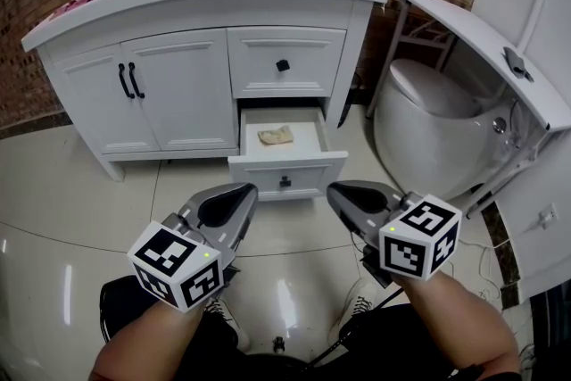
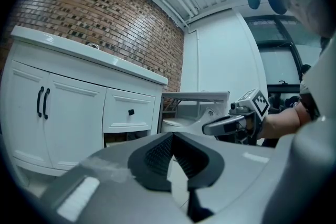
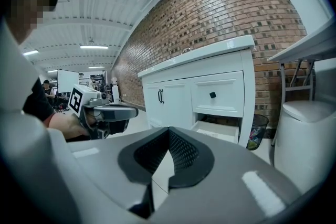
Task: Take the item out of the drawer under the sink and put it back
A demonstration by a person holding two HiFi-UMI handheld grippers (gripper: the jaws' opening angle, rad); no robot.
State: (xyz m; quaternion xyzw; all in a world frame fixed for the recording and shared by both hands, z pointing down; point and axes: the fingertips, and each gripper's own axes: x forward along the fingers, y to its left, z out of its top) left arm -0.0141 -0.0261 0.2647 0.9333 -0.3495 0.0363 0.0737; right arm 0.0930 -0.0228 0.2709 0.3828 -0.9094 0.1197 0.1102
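The item (image 1: 276, 136), a crumpled tan scrap, lies in the open lower drawer (image 1: 287, 176) of the sink cabinet (image 1: 178, 94). My left gripper (image 1: 243, 192) and right gripper (image 1: 337, 192) hover just short of the drawer front, both pressed together on nothing. This fits two stages: the item due to be lifted out, or laid back inside with the drawer open. I can't judge which.
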